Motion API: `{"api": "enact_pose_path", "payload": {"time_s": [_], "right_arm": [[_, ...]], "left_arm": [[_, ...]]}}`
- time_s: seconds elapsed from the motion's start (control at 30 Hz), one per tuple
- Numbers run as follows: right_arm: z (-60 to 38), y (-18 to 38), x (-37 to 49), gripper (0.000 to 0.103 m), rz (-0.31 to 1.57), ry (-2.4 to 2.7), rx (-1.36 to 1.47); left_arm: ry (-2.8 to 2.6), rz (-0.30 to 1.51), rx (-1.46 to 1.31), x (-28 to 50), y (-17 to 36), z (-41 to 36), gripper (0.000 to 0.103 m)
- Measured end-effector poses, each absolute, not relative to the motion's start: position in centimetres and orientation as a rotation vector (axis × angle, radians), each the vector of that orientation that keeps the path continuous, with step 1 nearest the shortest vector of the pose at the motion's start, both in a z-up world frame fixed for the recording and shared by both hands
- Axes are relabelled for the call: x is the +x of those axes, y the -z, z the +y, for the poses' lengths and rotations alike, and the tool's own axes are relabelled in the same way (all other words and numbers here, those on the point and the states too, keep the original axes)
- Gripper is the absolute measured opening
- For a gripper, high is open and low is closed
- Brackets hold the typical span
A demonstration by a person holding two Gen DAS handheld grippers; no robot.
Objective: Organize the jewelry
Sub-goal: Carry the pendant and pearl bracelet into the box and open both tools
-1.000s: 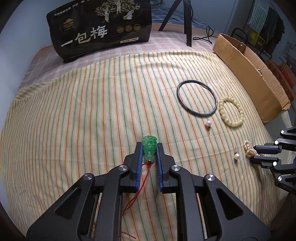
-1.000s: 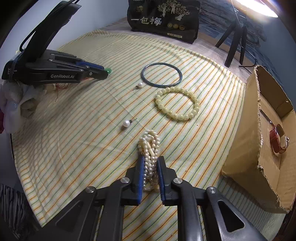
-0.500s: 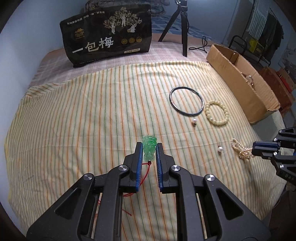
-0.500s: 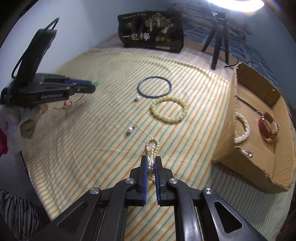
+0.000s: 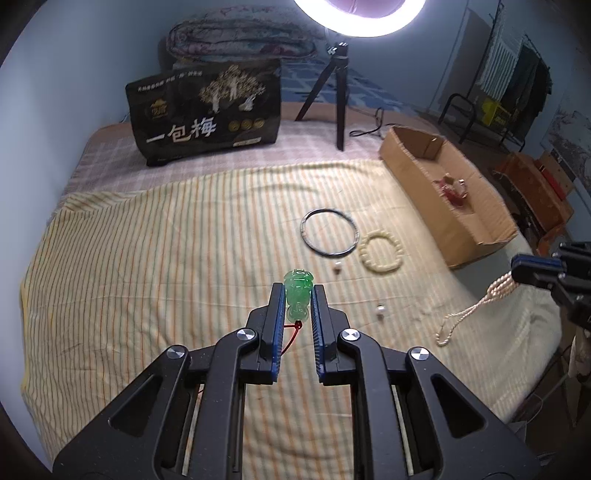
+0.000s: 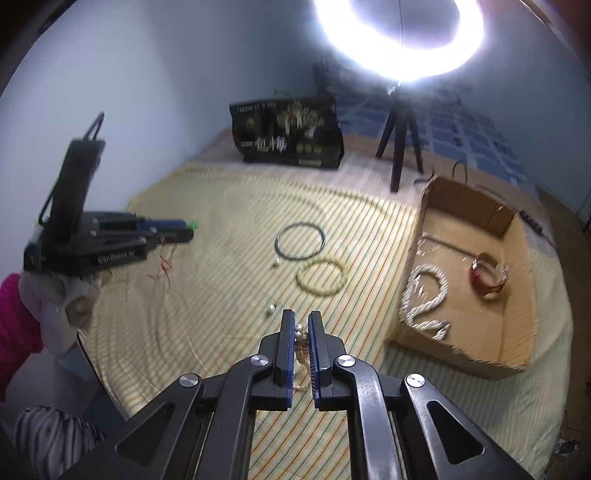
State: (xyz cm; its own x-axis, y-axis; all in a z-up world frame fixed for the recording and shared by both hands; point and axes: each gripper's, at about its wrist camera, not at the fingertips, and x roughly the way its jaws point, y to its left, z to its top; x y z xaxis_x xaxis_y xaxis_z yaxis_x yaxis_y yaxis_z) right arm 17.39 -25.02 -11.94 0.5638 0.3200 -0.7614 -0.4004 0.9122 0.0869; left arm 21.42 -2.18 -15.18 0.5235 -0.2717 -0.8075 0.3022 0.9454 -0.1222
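My left gripper [image 5: 298,291] is shut on a green jade pendant [image 5: 298,295], held above the striped cloth [image 5: 166,266]; its red cord [image 5: 290,339] hangs below. My right gripper [image 6: 301,325] is shut on a pearl necklace [image 6: 301,345], which dangles in strands [image 5: 476,306] in the left wrist view. On the cloth lie a dark bangle [image 5: 329,230], a cream bead bracelet [image 5: 380,253] and two pearl earrings [image 5: 337,266] [image 5: 380,309]. The cardboard box [image 6: 461,332] at the right holds a pearl strand [image 6: 424,295] and a red bracelet [image 6: 485,277].
A black printed bag [image 5: 207,114] stands at the back of the bed. A tripod [image 5: 332,85] under a ring light [image 6: 399,33] stands behind the box. A gloved hand with a pink sleeve [image 6: 22,314] holds the left gripper. Furniture crowds the right side.
Both grippers have risen from the cloth. The pendant and its cord came up with the left one. The pearl necklace, bunched on the cloth before, now hangs from the right gripper.
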Motion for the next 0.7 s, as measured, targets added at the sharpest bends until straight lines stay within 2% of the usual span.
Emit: {"api": "enact_pose_path", "payload": {"time_s": [0.4,0.7], "right_arm": [[-29.0,5.1,15.9,0.001,0.739,-0.359,-0.080],[-33.0,3.0,16.8,0.001,0.691,-0.270,-0.072]], "left_arm": [[0.455,0.887,0.027,20.0,10.7,-6.8,0.012],[0.525,0.866,0.027,20.7,9.7,-11.8,0.012]]}}
